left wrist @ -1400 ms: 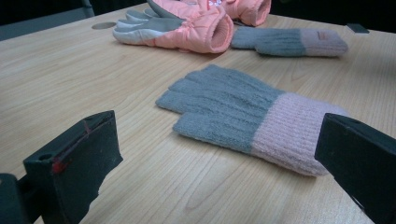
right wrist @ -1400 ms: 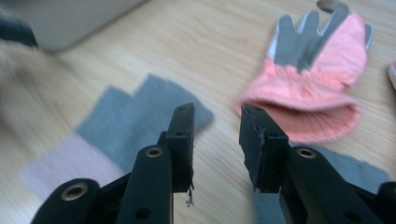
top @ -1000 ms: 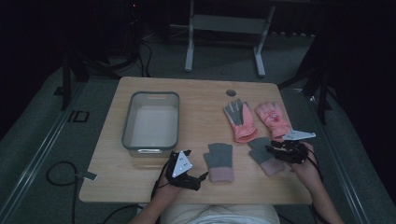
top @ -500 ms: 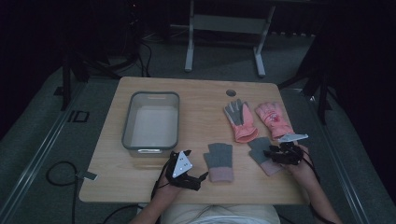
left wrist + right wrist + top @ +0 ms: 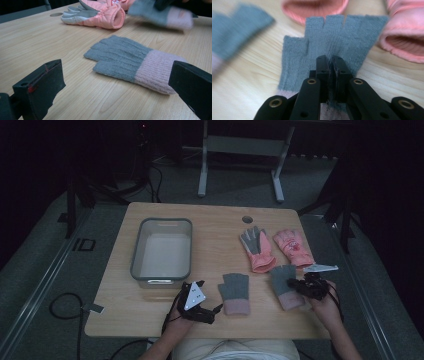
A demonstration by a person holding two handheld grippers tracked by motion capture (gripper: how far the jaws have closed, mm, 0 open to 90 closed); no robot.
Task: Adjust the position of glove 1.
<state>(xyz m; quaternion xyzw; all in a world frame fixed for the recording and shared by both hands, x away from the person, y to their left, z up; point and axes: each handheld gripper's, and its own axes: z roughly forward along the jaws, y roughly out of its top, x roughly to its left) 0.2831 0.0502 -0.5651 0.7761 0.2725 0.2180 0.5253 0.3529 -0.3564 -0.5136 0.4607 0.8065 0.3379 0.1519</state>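
Observation:
Two grey knit fingerless gloves with pink cuffs lie near the table's front. My right gripper [image 5: 297, 285] is shut on the right grey glove [image 5: 282, 281]. Its jaws have just been closing, and in the right gripper view the gripper [image 5: 333, 60] pinches a fold of the glove's grey knit [image 5: 352, 37] between the pads. The left grey glove [image 5: 234, 290] lies flat, seen close in the left gripper view [image 5: 130, 60]. My left gripper [image 5: 207, 296] rests just left of it, open, its jaws [image 5: 117, 77] wide apart and short of the cuff.
Two pink padded gloves [image 5: 259, 251] [image 5: 293, 247] lie side by side beyond the grey ones. A grey plastic bin [image 5: 136, 251] stands at the table's left. A round hole [image 5: 247, 219] sits near the far edge. Cables trail on the floor at the left.
The right gripper has sunk slightly onto the right grey glove near the front right. The left gripper and the other gloves have kept still.

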